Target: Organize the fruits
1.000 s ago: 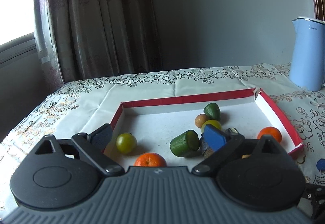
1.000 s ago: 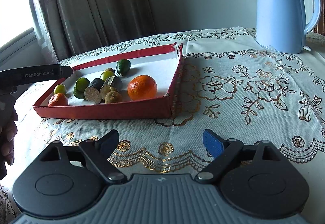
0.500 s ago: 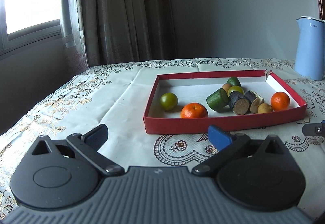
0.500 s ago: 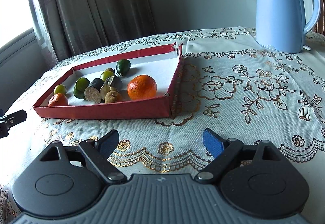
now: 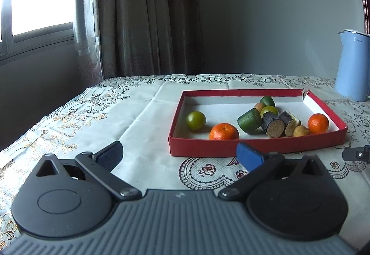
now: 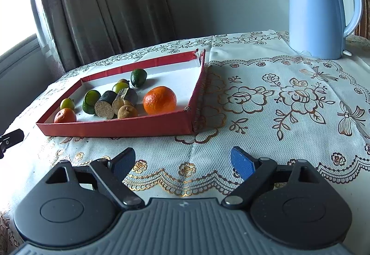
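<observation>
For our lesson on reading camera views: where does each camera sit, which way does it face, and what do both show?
Left wrist: rides the left hand-held gripper, facing the red tray head-on; its own open fingers show.
Right wrist: rides the right hand-held gripper, facing the tablecloth, tray to the left; its own open fingers show.
Shared: tray, fruits, blue kettle, curtain.

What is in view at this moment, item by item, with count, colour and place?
shallow cardboard tray: one, red outside, white inside, on the table.
oranges: two, orange, near tray corners.
small round fruits: two, yellow-green, in tray.
green cylinder pieces: two, in tray.
dark cane segments: two, in tray.
electric kettle: one, light blue, beyond the tray.
floral tablecloth: one, cream and gold.
curtain: brown, by the window.
left gripper: open, empty.
right gripper: open, empty.
</observation>
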`<move>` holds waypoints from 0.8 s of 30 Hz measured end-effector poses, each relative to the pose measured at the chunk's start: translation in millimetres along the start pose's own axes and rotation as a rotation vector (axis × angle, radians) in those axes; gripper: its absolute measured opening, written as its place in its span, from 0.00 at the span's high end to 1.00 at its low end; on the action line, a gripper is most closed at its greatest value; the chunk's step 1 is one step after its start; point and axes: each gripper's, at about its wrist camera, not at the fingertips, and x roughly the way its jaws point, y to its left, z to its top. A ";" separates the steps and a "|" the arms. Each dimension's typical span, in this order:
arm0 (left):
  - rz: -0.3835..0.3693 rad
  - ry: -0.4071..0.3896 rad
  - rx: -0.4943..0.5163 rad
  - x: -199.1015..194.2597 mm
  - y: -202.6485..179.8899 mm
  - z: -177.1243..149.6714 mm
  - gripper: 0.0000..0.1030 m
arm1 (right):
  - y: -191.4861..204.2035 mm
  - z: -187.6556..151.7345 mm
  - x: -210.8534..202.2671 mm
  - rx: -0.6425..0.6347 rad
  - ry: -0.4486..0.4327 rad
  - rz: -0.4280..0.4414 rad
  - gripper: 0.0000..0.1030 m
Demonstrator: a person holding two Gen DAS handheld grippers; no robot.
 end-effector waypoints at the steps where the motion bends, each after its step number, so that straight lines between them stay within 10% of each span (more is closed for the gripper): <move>1: 0.000 0.002 0.000 0.2 -0.2 0.4 0.00 | -0.2 0.0 -0.1 0.000 0.000 0.000 0.13; 24: 0.015 0.108 -0.058 16.4 9.0 2.8 0.00 | 10.2 -0.1 -15.8 -0.031 -0.078 0.003 0.12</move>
